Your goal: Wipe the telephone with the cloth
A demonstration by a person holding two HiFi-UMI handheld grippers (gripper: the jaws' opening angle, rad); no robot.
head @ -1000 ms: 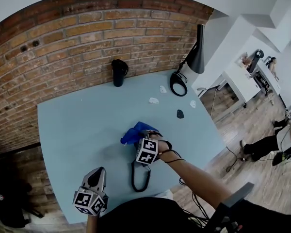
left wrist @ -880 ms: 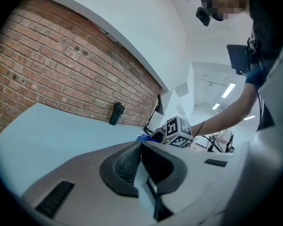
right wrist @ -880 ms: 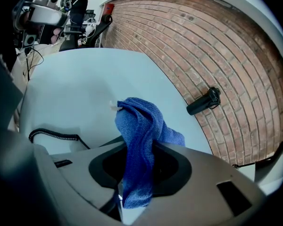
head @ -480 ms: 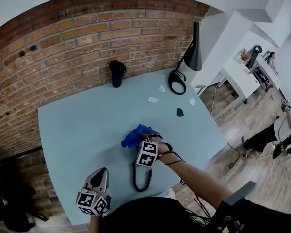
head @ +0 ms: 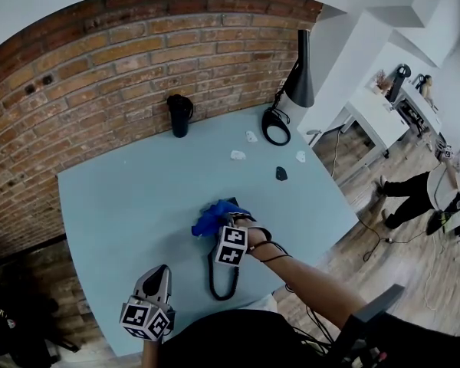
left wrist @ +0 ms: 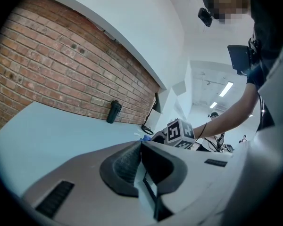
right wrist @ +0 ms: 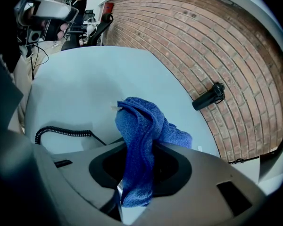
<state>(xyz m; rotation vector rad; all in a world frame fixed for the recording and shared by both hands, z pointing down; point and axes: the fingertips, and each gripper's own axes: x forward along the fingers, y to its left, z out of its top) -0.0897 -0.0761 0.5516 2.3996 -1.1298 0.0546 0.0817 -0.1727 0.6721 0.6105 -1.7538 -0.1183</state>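
Blue terry cloth (right wrist: 140,126) is pinched between the jaws of the right gripper (head: 228,228), its loose end draped forward and down onto the pale table (head: 123,198). The telephone lies straight ahead of and below those jaws, almost wholly covered by the cloth and the gripper, so its long axis cannot be told. What does show is its black coiled cord (head: 222,278), looping from under the right gripper back toward the person. The right gripper is therefore the one at the work, and the wiping stroke looks to depend on keeping the cloth pressed down where it hangs. The left gripper (head: 156,274) sits well apart near the table's front edge, jaws closed together with nothing between them. No brand or legible writing shows anywhere; only the black-and-white square markers on each gripper's cube.
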